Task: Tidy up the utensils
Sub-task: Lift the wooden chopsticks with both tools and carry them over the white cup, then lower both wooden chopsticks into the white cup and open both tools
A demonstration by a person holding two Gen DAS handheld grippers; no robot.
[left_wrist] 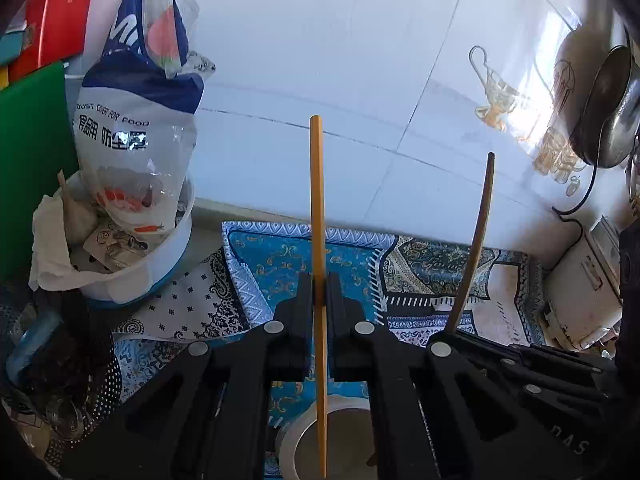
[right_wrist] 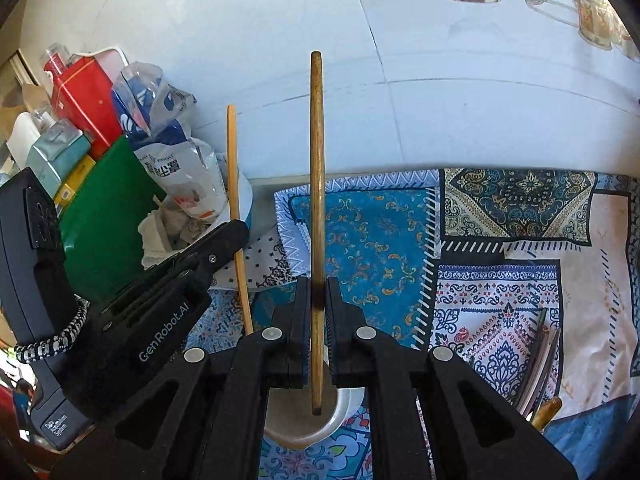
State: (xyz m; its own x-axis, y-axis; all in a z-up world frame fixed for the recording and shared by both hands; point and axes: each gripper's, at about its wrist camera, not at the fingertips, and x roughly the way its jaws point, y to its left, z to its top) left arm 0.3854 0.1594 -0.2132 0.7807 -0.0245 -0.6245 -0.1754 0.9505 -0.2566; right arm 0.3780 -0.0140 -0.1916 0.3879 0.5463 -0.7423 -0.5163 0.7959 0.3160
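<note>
My left gripper (left_wrist: 319,296) is shut on a light bamboo chopstick (left_wrist: 317,200), held upright with its lower end over a white cup (left_wrist: 308,436) below the fingers. My right gripper (right_wrist: 318,300) is shut on a darker wooden chopstick (right_wrist: 317,180), also upright, its lower end over the same white cup (right_wrist: 348,412). The dark chopstick (left_wrist: 478,236) and the right gripper body (left_wrist: 520,368) show at the right of the left wrist view. The light chopstick (right_wrist: 235,200) and the left gripper body (right_wrist: 180,276) show at the left of the right wrist view.
A patterned blue cloth (right_wrist: 376,232) covers the counter before a white tiled wall (left_wrist: 320,40). A white bowl with a plastic bag (left_wrist: 136,152) and a green board (left_wrist: 32,168) stand left. More utensils (right_wrist: 540,364) lie at the right. A rice cooker (left_wrist: 580,280) stands right.
</note>
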